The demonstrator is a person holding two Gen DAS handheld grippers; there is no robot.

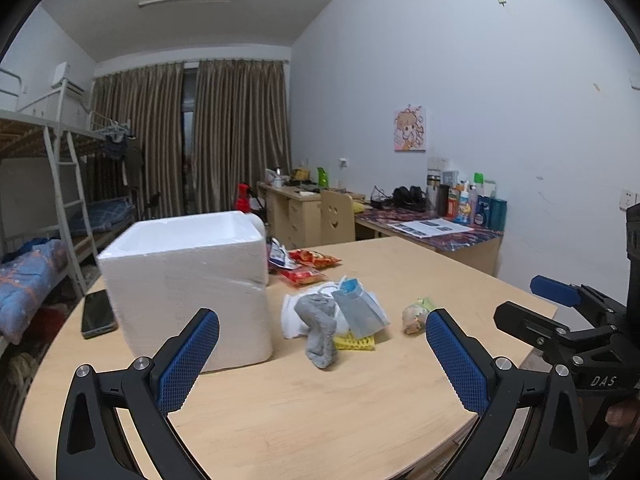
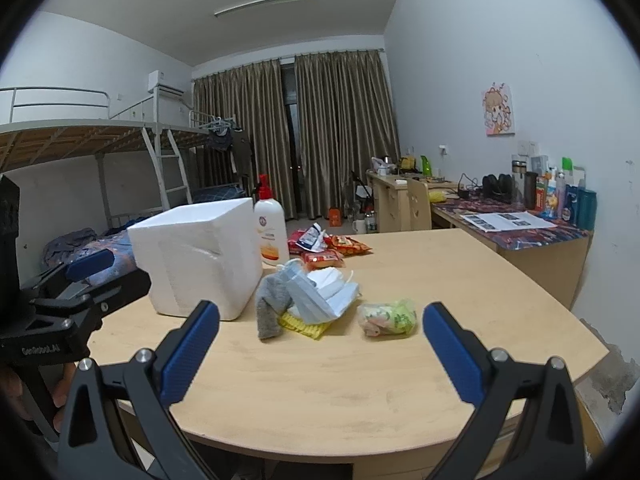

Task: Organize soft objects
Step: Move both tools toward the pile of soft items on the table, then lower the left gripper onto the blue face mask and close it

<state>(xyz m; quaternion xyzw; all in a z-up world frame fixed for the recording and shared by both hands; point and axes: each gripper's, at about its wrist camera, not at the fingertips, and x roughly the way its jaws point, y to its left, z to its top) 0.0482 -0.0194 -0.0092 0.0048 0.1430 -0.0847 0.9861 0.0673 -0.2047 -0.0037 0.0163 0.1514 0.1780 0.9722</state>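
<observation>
A small pile of soft things lies mid-table: a grey sock [image 1: 320,330] [image 2: 272,306], blue face masks [image 1: 360,310] [image 2: 316,300], a white mask or cloth [image 1: 290,316] [image 2: 332,280] and a yellow cloth [image 1: 356,343] [image 2: 302,325]. A crumpled greenish wrapper [image 1: 416,314] [image 2: 388,318] lies to their right. A white foam box [image 1: 188,280] [image 2: 200,256] stands left of the pile. My left gripper [image 1: 322,364] is open and empty, near the table's front edge. My right gripper [image 2: 320,356] is open and empty, also short of the pile.
Red snack packets [image 1: 312,266] [image 2: 336,248] lie behind the pile. A lotion pump bottle [image 2: 271,232] stands behind the box. A phone [image 1: 96,314] lies left of the box. Desks with bottles line the right wall; bunk beds stand left.
</observation>
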